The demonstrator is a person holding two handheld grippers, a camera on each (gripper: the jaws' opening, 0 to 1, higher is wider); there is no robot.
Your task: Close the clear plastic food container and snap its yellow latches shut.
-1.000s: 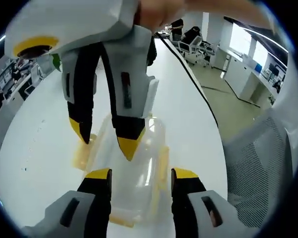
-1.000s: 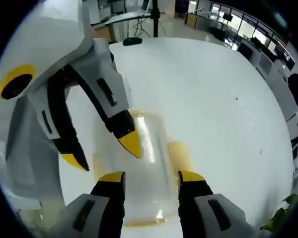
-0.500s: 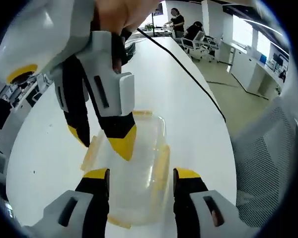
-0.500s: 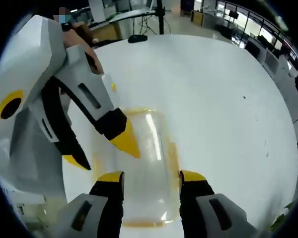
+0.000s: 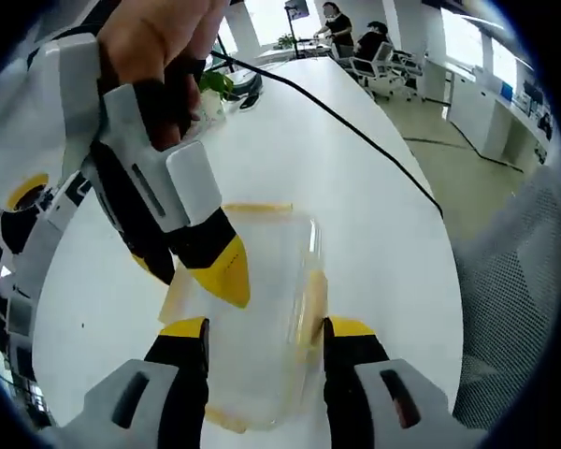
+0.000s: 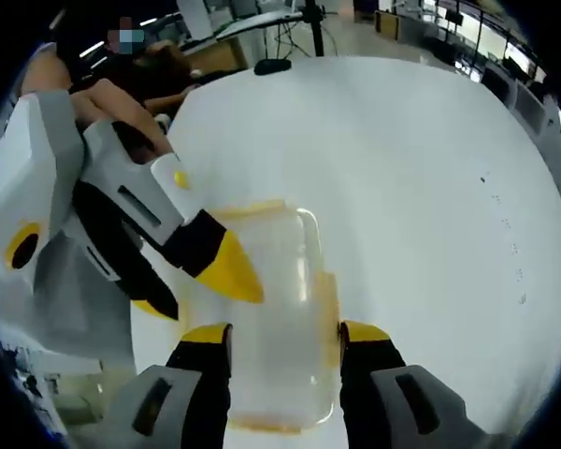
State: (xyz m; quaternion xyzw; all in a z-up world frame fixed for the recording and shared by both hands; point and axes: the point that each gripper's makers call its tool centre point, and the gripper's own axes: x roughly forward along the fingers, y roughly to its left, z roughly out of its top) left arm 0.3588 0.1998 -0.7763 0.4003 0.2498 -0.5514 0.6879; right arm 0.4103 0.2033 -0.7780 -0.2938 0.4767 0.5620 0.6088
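Over the container [image 5: 262, 309], both tongs have risen.

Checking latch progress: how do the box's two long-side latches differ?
In the left gripper view, the right latch lies between the box and the left claw, fully visible; the left latch is partly hidden behind the right claw. Both are yellow; whether snapped, unclear.

One clear plastic food container [image 5: 262, 309] sits on one white table [image 5: 374, 215], and two grippers are over it — the left gripper [image 5: 266, 329] and the right gripper [image 6: 282, 333]. In the left gripper view three yellow latches [image 5: 310, 301] can be counted on the container. One black cable [image 5: 355, 131] crosses the table, one potted plant [image 5: 215, 89] stands on it, and two people [image 5: 341, 26] are at the far end.
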